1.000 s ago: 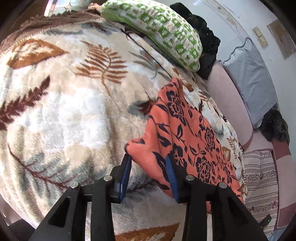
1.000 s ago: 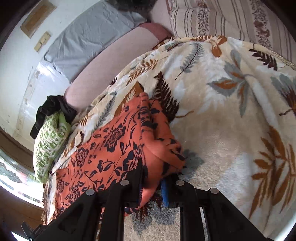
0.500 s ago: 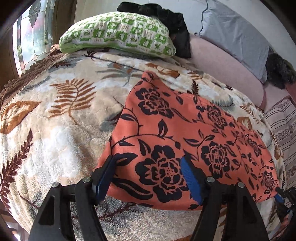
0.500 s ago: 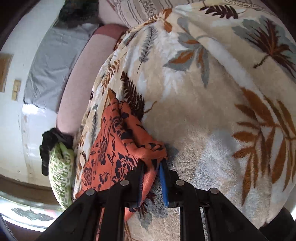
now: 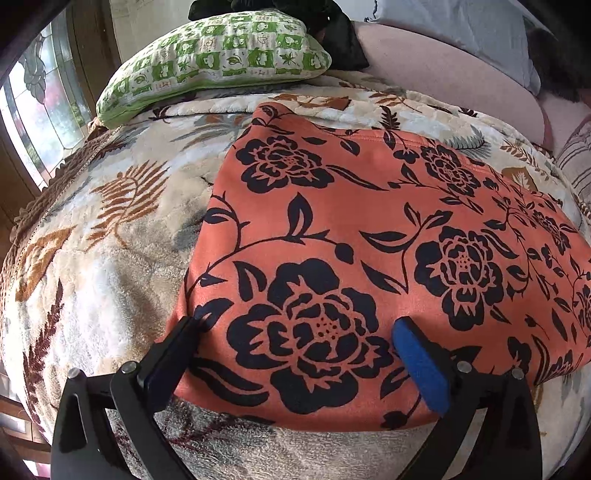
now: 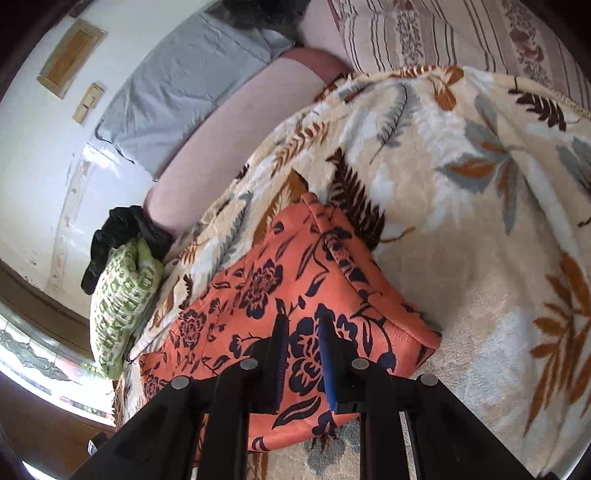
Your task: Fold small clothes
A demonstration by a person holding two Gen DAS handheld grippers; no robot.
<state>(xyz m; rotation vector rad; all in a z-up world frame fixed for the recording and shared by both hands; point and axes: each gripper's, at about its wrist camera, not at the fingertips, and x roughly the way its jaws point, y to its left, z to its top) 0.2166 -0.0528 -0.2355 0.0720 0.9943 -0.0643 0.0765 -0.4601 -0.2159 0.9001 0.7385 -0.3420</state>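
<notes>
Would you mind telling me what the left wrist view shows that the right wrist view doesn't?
Only the left view shows the left gripper, fingers wide apart over the orange cloth, and the cloth's whole flat top.

Only the right view shows the right gripper, the cloth's bunched right edge, a striped cushion and wall plates.

Both show the cloth, leaf blanket, green pillow and grey pillow.

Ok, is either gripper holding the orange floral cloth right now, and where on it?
Neither. The left gripper is wide open over the orange floral cloth's near edge; the right gripper has a gap between its fingers, above the cloth lying on the blanket.
</notes>
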